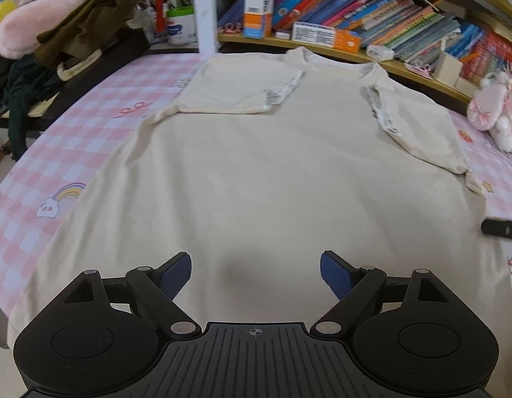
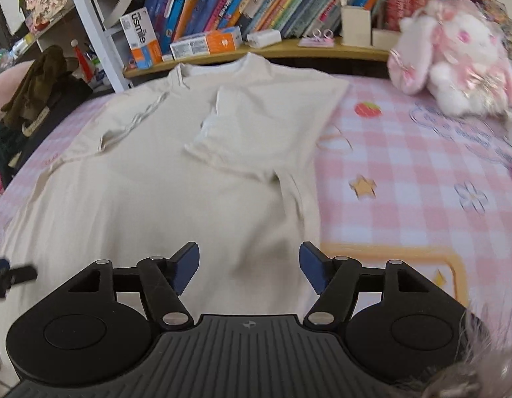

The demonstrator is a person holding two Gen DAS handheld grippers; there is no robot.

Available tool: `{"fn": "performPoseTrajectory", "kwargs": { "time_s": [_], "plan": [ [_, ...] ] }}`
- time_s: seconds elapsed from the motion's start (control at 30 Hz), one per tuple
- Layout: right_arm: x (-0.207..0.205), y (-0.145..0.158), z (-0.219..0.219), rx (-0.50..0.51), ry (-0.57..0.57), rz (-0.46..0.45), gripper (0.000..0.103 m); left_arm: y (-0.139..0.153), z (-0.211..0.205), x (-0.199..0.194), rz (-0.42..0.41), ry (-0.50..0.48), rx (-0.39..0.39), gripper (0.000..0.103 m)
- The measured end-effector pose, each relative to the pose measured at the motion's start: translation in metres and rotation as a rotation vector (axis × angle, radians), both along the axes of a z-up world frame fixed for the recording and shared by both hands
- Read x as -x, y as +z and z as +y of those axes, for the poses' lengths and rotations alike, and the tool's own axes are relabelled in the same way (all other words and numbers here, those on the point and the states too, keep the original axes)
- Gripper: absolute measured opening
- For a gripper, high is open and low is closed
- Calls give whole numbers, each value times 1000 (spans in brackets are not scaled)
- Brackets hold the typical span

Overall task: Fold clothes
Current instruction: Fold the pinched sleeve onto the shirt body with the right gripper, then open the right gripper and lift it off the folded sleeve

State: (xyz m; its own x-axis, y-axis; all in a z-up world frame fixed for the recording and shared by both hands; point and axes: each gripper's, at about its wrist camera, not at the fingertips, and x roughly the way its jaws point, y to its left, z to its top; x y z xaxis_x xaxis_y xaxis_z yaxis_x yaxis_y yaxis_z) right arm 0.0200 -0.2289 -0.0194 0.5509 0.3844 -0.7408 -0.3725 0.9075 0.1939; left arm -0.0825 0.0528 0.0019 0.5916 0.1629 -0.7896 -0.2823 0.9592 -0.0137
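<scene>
A cream T-shirt [image 1: 256,165] lies flat on the pink checked bed cover [image 1: 57,152], collar towards the shelf, both sleeves folded inward over the body. My left gripper [image 1: 256,273] is open and empty above the shirt's lower middle. My right gripper [image 2: 249,267] is open and empty over the shirt's [image 2: 173,182] lower right part, close to its right edge. A tip of the right gripper shows at the right edge of the left wrist view [image 1: 501,227]. A tip of the left gripper shows at the left edge of the right wrist view [image 2: 10,275].
A low wooden shelf [image 1: 322,46] with books and boxes runs behind the collar. A pink plush rabbit [image 2: 455,56] sits at the back right of the bed. Dark clothes [image 1: 73,36] are piled at the back left. The checked cover [image 2: 405,172] lies right of the shirt.
</scene>
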Motion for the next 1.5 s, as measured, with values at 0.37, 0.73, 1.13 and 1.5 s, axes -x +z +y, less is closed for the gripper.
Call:
{"fn": "performPoseTrajectory", "kwargs": {
  "time_s": [0.37,0.73,1.13,1.5],
  "plan": [
    [49,-14,-19,48,17,39,71,1,-31,15,27,-47,-9,87],
    [81,0,-30,74,-131,-1,78,11,-24,18,-49,-160,15,87],
    [144,18,17,75,-250,-53,82,16,47,73,-94,-191,39,87],
    [223,7,59,94,-355,-40,83,8,110,121,-81,-191,74,87]
  ]
}}
